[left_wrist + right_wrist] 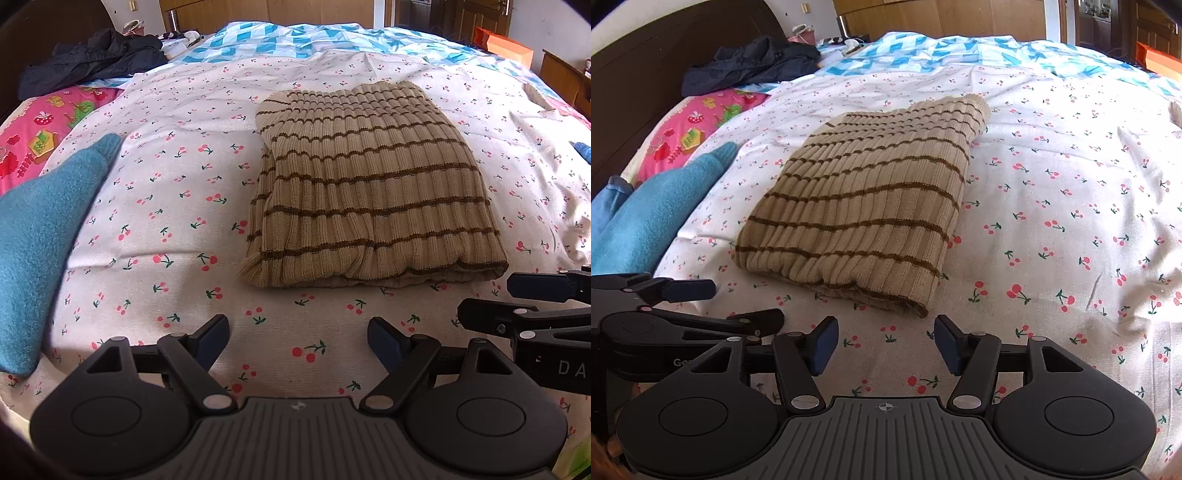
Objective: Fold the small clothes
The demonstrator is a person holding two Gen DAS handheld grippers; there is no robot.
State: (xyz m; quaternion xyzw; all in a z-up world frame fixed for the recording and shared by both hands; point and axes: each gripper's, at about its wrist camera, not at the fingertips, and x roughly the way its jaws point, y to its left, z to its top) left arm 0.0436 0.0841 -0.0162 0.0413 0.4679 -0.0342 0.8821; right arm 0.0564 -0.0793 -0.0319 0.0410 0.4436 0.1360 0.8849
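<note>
Sunlit bedroom: bed under white cherry-print sheet (155,221), dark brown wooden headboard (646,74) at left, light wooden wardrobe doors (942,18) along back wall.

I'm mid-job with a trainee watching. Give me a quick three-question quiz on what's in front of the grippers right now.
1. True or false: the left gripper is clamped on the striped knit garment.
2. Which item lies left of the striped knit garment on the cherry-print sheet? A) an orange towel B) a teal fleece item C) a white sock
3. Fill in: the garment lies ____ into a compact rectangle, beyond the right gripper.

Key
1. False: both grippers stand open, nothing between their pads.
2. B.
3. Folded.
</note>
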